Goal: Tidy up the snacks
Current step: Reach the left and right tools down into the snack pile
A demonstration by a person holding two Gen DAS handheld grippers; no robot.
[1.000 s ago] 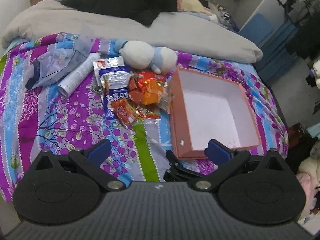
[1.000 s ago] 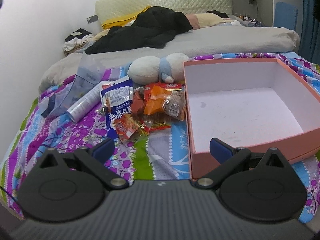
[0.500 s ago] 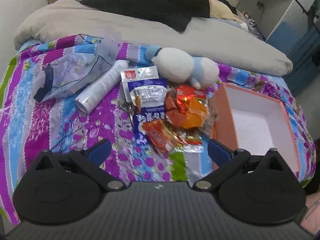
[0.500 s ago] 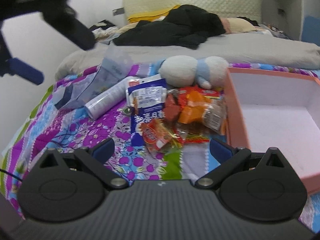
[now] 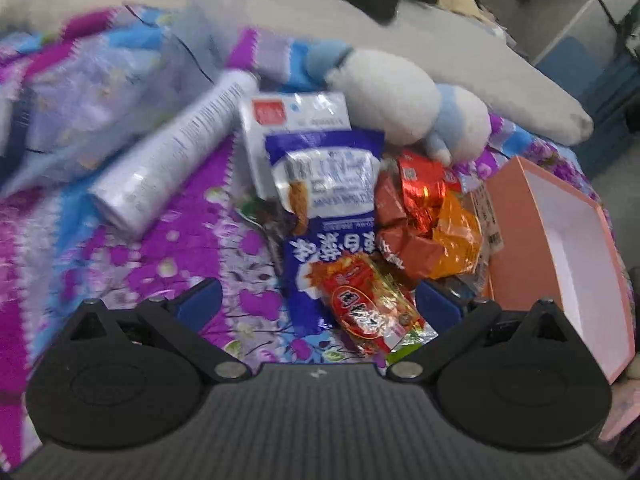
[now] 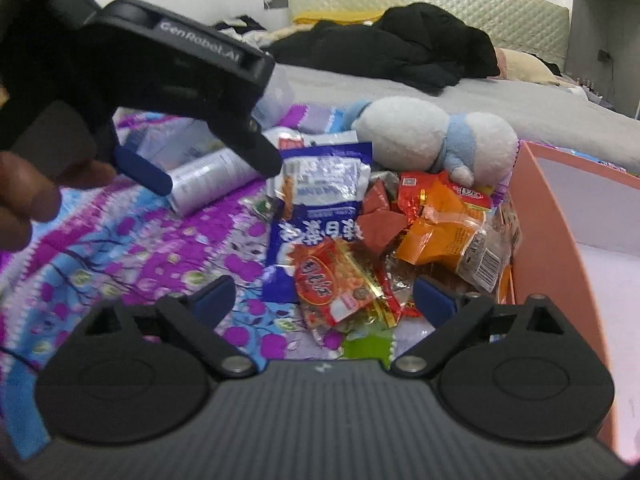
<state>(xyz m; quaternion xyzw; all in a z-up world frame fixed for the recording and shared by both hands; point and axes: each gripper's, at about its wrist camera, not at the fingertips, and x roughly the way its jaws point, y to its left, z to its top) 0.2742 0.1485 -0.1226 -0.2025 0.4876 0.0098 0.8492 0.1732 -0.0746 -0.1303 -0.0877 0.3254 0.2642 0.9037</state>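
Note:
A pile of snack packets lies on the patterned bedspread: a blue-and-white packet (image 5: 332, 200), a red packet (image 5: 360, 308) on top of it, and orange (image 6: 436, 236) and red foil (image 5: 424, 192) ones beside it. An empty pink box (image 5: 516, 240) stands just right of the pile. My left gripper (image 5: 318, 302) is open and hangs low over the red packet. In the right wrist view, it (image 6: 216, 174) comes in from the upper left, held by a hand (image 6: 24, 200). My right gripper (image 6: 324, 298) is wide and closing slightly, with the red packet (image 6: 332, 280) between its fingers, untouched.
A white-and-blue plush toy (image 6: 432, 136) sits behind the pile. A white tube (image 5: 172, 152) and a clear plastic bag (image 5: 80, 96) lie to the left. A grey duvet (image 6: 480, 104) with black clothes (image 6: 384, 52) covers the far half of the bed.
The left gripper came down and in toward the snack pile and now shows in the right wrist view. The right gripper shifted left toward the pile, with the box now at the right edge.

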